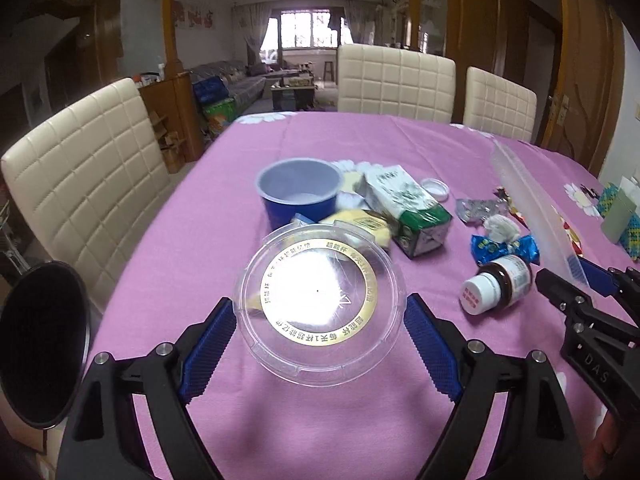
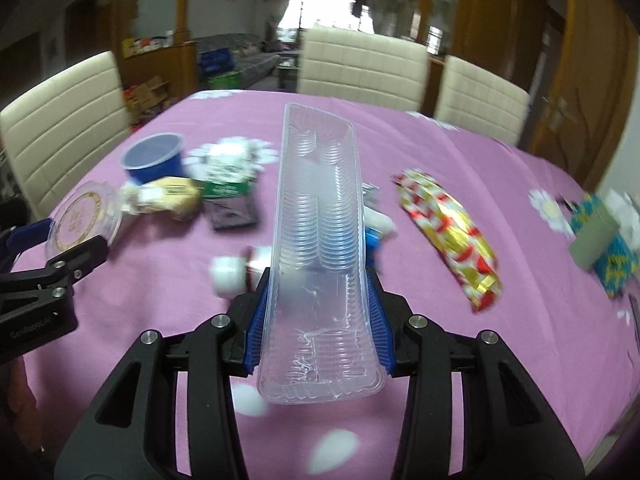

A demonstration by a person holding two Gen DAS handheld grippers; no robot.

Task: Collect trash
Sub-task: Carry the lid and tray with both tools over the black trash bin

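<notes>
A clear round lid [image 1: 320, 296] with a gold ring is held above the pink tablecloth [image 1: 208, 216], with my left gripper [image 1: 320, 308] shut on its rim from both sides. A long clear ribbed plastic tray [image 2: 316, 184] sticks forward from my right gripper [image 2: 318, 284], which is shut on its near end. Loose trash lies beyond: a blue cup [image 1: 298, 192], a green and white carton [image 1: 408, 208], a yellow wrapper [image 1: 368, 224], a brown bottle with a white cap [image 1: 500, 286], a blue wrapper [image 1: 504, 246] and a red and gold wrapper [image 2: 448, 236].
Cream padded chairs [image 1: 396, 76] stand around the table's far and left sides. A tissue box in a knitted cover [image 2: 600, 240] sits near the right edge. A small white cap [image 1: 434, 188] and silver foil [image 1: 476, 208] lie behind the carton.
</notes>
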